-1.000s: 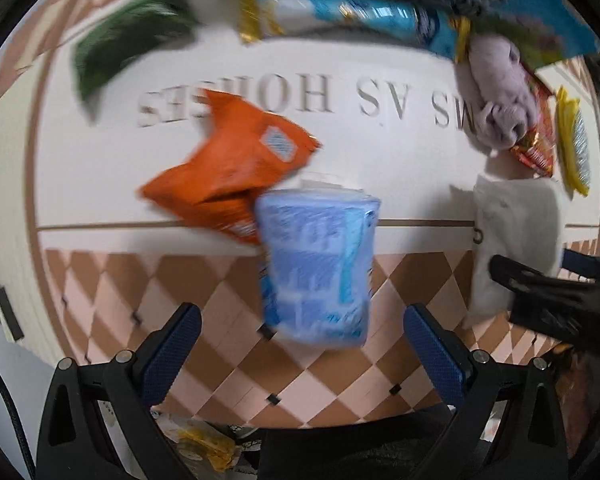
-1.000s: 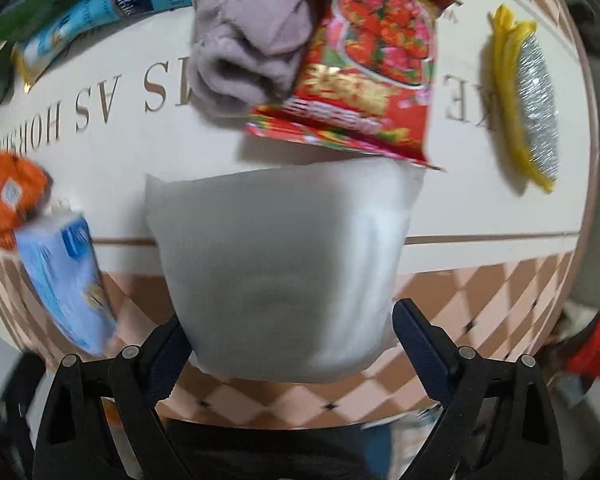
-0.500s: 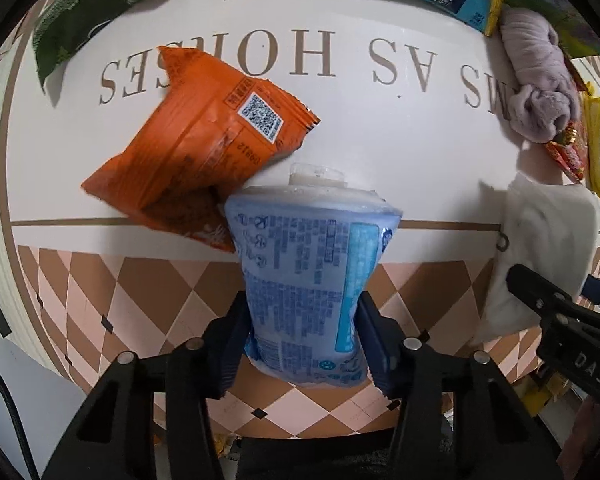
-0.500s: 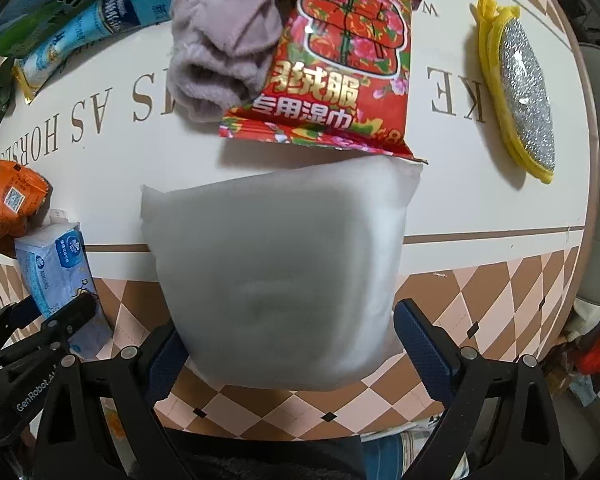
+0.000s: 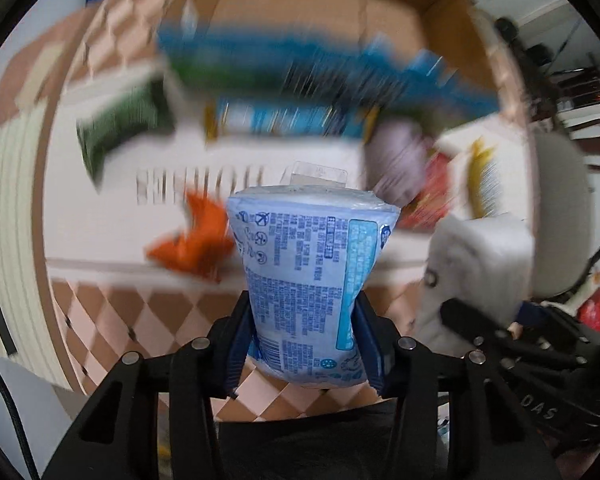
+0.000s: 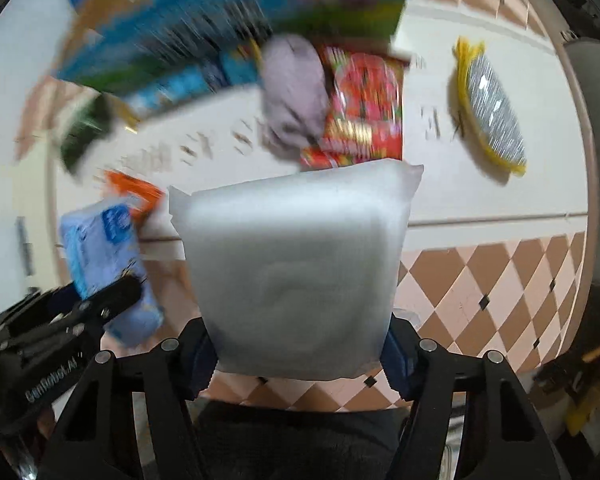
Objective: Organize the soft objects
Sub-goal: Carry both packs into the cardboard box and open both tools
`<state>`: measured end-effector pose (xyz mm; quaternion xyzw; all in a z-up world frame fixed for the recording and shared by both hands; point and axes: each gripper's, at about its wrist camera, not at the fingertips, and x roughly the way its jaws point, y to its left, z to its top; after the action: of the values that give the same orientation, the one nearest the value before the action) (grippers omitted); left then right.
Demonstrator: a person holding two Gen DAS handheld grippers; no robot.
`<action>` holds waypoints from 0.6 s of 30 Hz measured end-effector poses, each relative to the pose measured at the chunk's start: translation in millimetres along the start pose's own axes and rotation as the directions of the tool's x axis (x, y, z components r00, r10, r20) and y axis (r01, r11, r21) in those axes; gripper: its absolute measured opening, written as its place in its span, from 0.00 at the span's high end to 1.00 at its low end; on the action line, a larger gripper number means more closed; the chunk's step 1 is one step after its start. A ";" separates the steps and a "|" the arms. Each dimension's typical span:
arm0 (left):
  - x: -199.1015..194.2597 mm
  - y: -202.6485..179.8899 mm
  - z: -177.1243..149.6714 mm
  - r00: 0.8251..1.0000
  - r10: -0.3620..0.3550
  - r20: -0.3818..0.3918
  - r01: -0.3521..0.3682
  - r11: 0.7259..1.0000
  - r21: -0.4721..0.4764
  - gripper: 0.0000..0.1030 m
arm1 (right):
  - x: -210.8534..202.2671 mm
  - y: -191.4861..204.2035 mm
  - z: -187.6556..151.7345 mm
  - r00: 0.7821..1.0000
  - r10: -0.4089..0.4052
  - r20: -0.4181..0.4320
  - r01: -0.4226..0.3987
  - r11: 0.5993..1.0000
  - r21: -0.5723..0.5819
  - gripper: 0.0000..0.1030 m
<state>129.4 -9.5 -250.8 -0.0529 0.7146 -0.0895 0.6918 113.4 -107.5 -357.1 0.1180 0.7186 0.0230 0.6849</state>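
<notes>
A blue tissue pack [image 5: 308, 272] hangs above the table between the fingers of my left gripper [image 5: 304, 340]. Its jaws are closing and both blue pads press into the pack's sides. A white padded soft pack [image 6: 296, 264] fills my right gripper [image 6: 300, 360]. Those jaws are closing too, with the pads against the pack's lower edges. In the right wrist view the blue tissue pack [image 6: 100, 248] sits at the left, held by the left gripper [image 6: 100, 304]. The left wrist view shows the white pack [image 5: 480, 264] at the right.
On the lettered white mat [image 6: 480, 196] lie an orange snack bag [image 5: 192, 244], a purple cloth [image 6: 296, 104], a red packet [image 6: 364, 112] and a yellow-rimmed scourer [image 6: 492, 108]. A green packet [image 5: 120, 128] and a cardboard box [image 5: 320, 12] are further back. The background is blurred.
The left gripper went from wide open to shut on the blue tissue pack and rose with it. The right jaws narrowed onto the white pack and carried it sideways.
</notes>
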 end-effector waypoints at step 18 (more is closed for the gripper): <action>23.9 10.7 311.9 0.996 -0.055 -0.073 0.047 0.994 -0.097 0.56 | -55.7 0.7 209.2 0.991 0.023 0.132 -0.011 0.996 -0.093 0.32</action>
<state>440.3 -20.9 -284.7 -0.1007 0.7419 -0.0750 0.6586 322.5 -144.9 -315.1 0.0937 0.6686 0.0541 0.7357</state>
